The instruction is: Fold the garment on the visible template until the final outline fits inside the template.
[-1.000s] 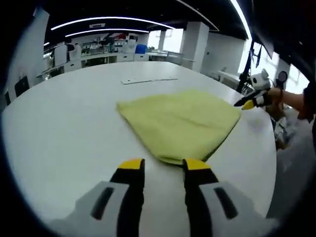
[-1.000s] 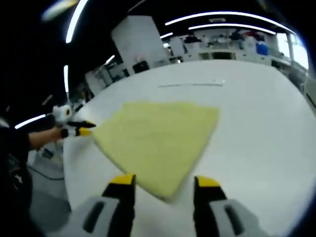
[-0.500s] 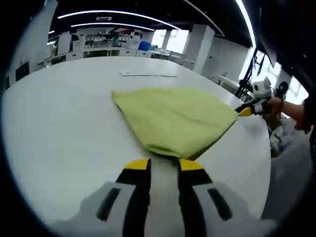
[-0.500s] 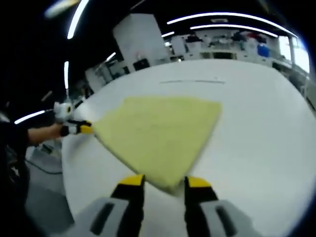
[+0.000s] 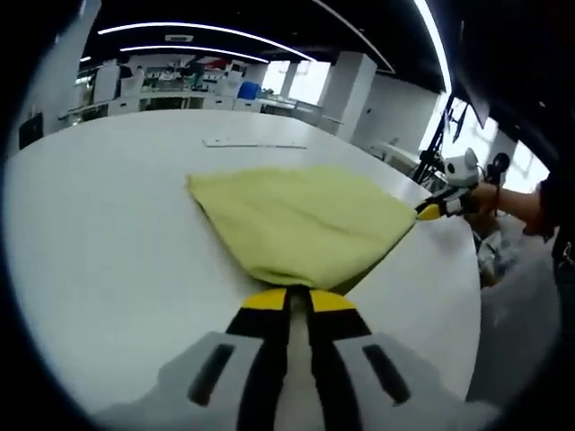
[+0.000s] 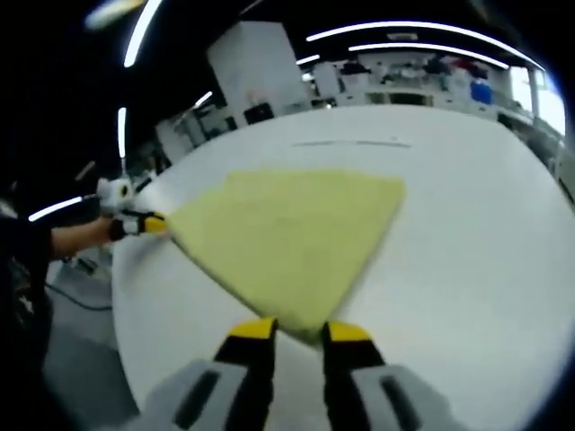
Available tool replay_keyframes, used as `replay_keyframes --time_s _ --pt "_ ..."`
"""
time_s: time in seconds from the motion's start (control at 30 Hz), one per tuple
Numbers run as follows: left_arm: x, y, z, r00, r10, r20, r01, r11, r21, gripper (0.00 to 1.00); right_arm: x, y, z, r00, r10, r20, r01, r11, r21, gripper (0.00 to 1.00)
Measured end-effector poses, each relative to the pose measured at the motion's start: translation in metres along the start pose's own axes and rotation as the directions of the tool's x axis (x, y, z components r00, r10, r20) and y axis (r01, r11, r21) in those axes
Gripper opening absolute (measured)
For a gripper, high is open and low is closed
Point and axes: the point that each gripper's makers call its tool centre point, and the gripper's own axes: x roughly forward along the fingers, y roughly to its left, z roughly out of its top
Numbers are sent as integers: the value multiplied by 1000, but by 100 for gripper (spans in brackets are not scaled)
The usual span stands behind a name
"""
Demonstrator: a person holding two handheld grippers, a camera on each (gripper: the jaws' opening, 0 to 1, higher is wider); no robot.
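White table (image 5: 108, 260) bears yellow-green cloth (image 5: 301, 220), both hand-held grippers pinching corners.

The garment (image 5: 301, 220) is a pale yellow-green cloth of soft, slightly fuzzy weave, lying flat on the white bench (image 5: 99, 233) as a four-cornered shape with no visible creases or print. In the left gripper view its nearest corner reaches the tips of the yellow jaws, another corner points toward the bench's far side, and a third lies close to the bench's right edge. In the right gripper view the garment (image 6: 287, 233) spreads the same way, one corner at that view's jaws, one near the bench's left edge. A thin pale outline, the template (image 5: 256, 143), lies flat further back on the bench, apart from the cloth
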Motion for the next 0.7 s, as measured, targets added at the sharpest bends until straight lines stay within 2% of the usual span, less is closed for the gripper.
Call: replay_keyframes --time_s 0.1,0.33,0.5,0.7 --pt "-2 -4 0 1000 -10 -12 11 1000 29 4 -1 1 0 1000 0 0 0 1000 -1 16" --pt "1 -8 5 1000 -30 2 30 999 40 0 0 1 0 1000 -4 -7 4 1000 -6 16" --pt "3 -6 7 1000 -24 -2 24 998 57 0 0 -1 -2 1000 -12 -13 11 1000 -13 12" --pt "2 -6 5 1000 -20 -8 20 1000 6 0 -1 -3 -3 1000 -16 -17 15 1000 -13 2"
